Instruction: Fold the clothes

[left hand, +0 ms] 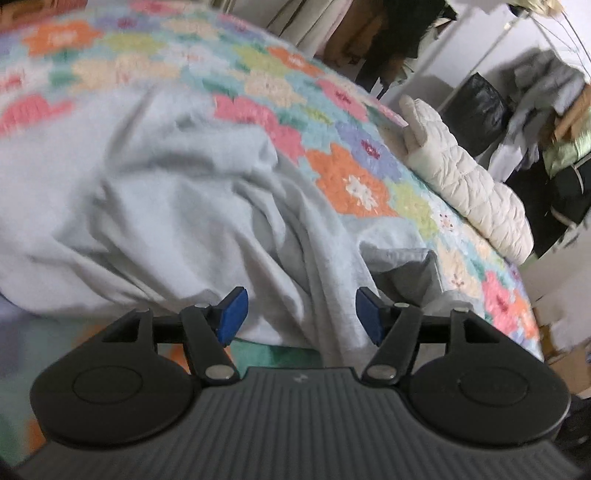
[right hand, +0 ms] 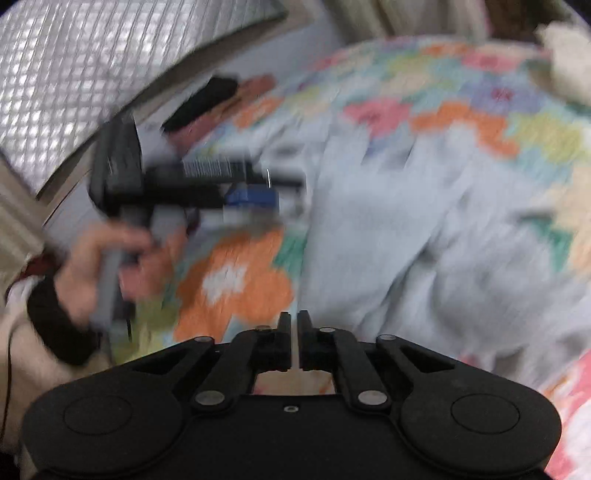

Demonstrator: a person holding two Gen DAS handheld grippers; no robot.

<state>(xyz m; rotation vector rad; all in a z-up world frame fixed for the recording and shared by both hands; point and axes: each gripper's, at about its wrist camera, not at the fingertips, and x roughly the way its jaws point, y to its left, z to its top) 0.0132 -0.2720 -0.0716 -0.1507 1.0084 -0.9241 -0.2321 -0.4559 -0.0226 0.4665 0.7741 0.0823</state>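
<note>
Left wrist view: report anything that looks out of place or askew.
The pale blue garment lies bunched in deep wrinkles on the flowered blanket, not flat for folding. A white puffy jacket lies slumped along the blanket's edge. The left gripper is open over the garment's hem.

A flowered bedspread [left hand: 347,177] in pink, orange, green and lilac patches covers the bed, and a white quilted jacket [left hand: 469,181] lies along its far edge, one cuff touching the cover. Beyond the bed, clothes hang on a rack [left hand: 373,33], a black bag [left hand: 480,107] stands by the wall, and a heap of grey and green garments [left hand: 546,122] is piled on a stand. In the right wrist view a silvery quilted panel [right hand: 92,66] slopes beside the bed, with a dark, blurred item [right hand: 203,99] just under it.
</note>
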